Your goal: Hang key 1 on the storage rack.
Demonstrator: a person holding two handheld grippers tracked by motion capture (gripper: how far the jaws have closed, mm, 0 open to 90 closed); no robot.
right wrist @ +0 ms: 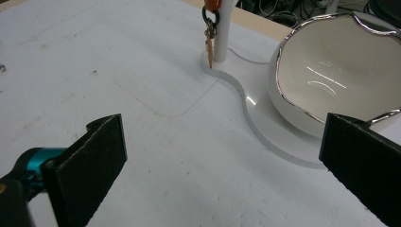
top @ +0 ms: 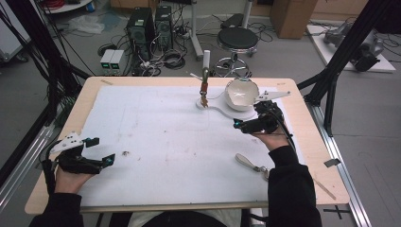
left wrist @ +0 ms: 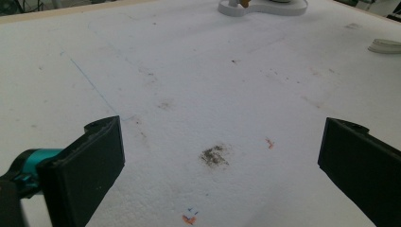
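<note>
A white stand rises from a flat white base plate at the far middle of the table. A brass key hangs from it on a dark ring. A white bowl with a silver rim rests on the same plate. My right gripper is open just in front of the bowl, holding nothing. In the right gripper view the key, the bowl and the plate lie beyond the gripper. My left gripper is open and holds nothing at the near left, over bare foam.
A white foam sheet covers the wooden table. A white tag with a metal ring lies near my right forearm. A dark smudge marks the foam by my left gripper. A stool and computer towers stand beyond the table.
</note>
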